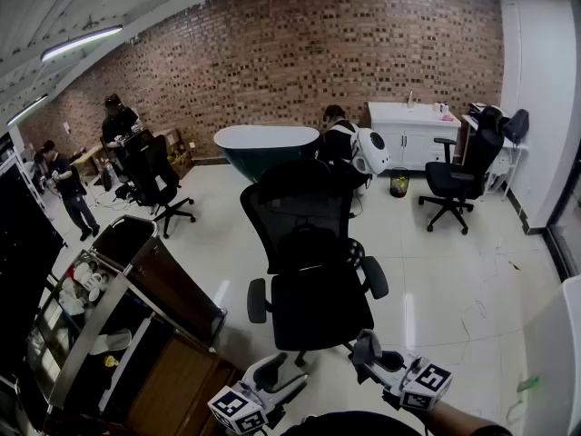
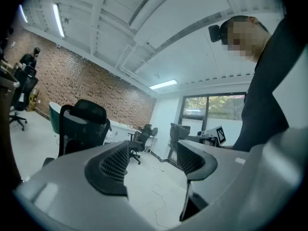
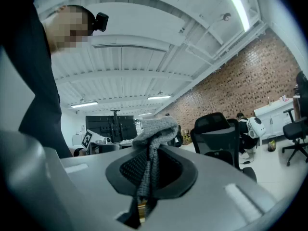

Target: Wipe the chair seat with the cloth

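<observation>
The right gripper (image 3: pixel 151 167) has its jaws clamped on the grey cloth (image 3: pixel 155 128), which bunches above them and is held in the air at the near edge of the black chair seat (image 1: pixel 318 309). The left gripper (image 2: pixel 151 160) hovers just to its left with jaws apart and nothing between them. Wiping looks not yet begun, so this is likely the approach. The next move calls for carrying the cloth forward and down onto the seat, then pressing it flat enough to sweep across.
</observation>
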### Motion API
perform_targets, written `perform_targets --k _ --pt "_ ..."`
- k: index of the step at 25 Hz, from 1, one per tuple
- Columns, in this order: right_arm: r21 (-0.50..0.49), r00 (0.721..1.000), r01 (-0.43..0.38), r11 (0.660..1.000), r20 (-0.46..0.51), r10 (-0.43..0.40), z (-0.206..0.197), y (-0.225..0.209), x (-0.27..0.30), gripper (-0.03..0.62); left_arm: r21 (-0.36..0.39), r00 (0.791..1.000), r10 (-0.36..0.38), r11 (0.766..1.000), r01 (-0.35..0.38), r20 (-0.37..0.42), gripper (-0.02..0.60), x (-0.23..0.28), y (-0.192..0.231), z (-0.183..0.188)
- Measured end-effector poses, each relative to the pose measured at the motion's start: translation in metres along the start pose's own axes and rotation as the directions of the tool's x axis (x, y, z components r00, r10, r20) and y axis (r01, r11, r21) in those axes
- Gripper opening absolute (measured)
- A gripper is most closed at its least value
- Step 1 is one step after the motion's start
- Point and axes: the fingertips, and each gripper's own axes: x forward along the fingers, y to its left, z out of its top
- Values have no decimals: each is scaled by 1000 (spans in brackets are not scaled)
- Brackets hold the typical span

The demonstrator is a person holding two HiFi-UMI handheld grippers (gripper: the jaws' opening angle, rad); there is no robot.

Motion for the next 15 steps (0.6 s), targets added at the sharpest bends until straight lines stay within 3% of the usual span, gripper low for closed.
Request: perform_targets --k 9,15 --pt "7 1000 -6 1000 -25 6 -10 -41 9 29 7 1000 23 1000 -23 -6 337 32 16 -7" --pt "-1 998 -30 1000 -46 30 -14 -55 45 29 -11 999 41 999 -41 -8 337 37 52 -10"
